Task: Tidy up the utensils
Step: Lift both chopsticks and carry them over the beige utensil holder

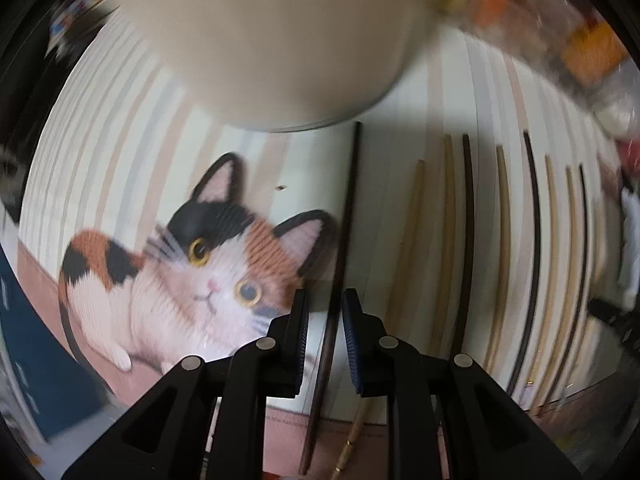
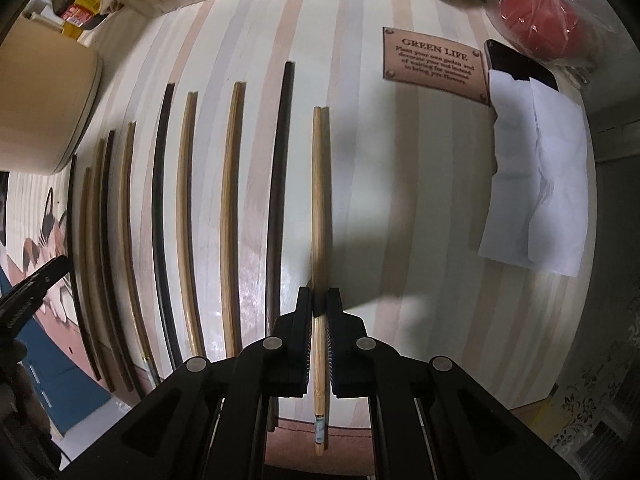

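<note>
On the striped tabletop [image 2: 360, 168], single chopsticks lie side by side in a row, dark and pale ones mixed. Nearest the right side of that row, the right gripper [image 2: 319, 300] has its jaws clamped on a pale bamboo chopstick [image 2: 319, 200], whose butt end reaches back between the fingers toward the near edge. Just left of it lies a dark chopstick [image 2: 278, 200], then more pale and dark sticks curving away to the left.

Only the right wrist view shows a tan printed plaque [image 2: 436, 65] near the far right corner, headed "GREEN LIFE"; the smaller lines under it are too fine to read reliably. Beside it lie a black phone [image 2: 516, 62], white paper [image 2: 532, 184] and a red item in a clear bag [image 2: 540, 20].

Only the left wrist view shows the calico cat picture [image 1: 192, 276] on the cloth in full. There the left gripper [image 1: 325, 312] has its jaws apart, straddling a dark brown chopstick [image 1: 344, 240] without visibly pressing it. A beige container [image 1: 276, 40] stands toward the far edge, blurred.
</note>
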Available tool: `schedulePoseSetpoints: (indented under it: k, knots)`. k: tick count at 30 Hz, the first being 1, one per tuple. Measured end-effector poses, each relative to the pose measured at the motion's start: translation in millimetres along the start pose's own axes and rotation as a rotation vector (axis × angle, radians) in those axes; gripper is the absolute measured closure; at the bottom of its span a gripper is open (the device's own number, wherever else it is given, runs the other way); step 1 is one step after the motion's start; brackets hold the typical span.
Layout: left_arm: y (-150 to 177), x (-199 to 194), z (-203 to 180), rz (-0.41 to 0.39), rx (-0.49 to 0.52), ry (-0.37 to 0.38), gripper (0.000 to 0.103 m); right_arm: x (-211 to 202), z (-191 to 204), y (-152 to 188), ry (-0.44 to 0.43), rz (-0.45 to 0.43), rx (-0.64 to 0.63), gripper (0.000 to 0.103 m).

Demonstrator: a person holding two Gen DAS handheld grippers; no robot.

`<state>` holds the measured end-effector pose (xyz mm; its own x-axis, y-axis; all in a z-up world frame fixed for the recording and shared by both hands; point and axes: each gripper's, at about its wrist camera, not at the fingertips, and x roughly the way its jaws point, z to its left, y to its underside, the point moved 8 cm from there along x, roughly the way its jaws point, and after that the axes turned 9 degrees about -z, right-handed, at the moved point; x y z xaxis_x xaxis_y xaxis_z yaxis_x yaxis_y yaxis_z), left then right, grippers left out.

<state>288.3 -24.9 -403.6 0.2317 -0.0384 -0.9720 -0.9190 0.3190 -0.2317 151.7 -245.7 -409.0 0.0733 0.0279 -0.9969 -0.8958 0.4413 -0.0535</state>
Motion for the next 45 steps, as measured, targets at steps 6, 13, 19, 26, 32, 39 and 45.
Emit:
schedulePoseSetpoints:
  k: [6,13,19,26,32,39,45]
  knots:
    - [-2.5,-4.2,-9.7,-0.024,0.04,-0.012,0.098,10.4,-12.2,-7.1,0.01,0.018,-0.005,0.096]
    - [14.2,-10.0,17.9,-0.007,-0.214,0.015,0.099,10.5,-7.8,-9.0,0.015,0.015,-0.03,0.096]
    - [43.7,-17.3,34.6,0.03,-0.286,0.102,0.099,7.2,-9.2,-0.9,-0.036,0.088,-0.062,0.096]
    - [30.1,-8.5,45.3,0.042,-0.236,0.091,0.093,4.8,-2.6,-10.4,-0.01,0.09,-0.066,0.095]
    - [5.9,-9.5,15.1,0.021,-0.111,-0.007,0.096,8.1,2.6,-15.3,0.02,0.107,-0.085,0.093]
    - [8.8,-17.4,3.4,-0.018,-0.105,-0.04,0.1,6.4,15.6,-14.8,0.031,0.066,-0.05,0.096]
    - [27.7,-60.2,14.4,-0.115,-0.108,-0.041,0.1,-24.7,2.5,-6.4,-0.023,-0.035,-0.006,0.096]
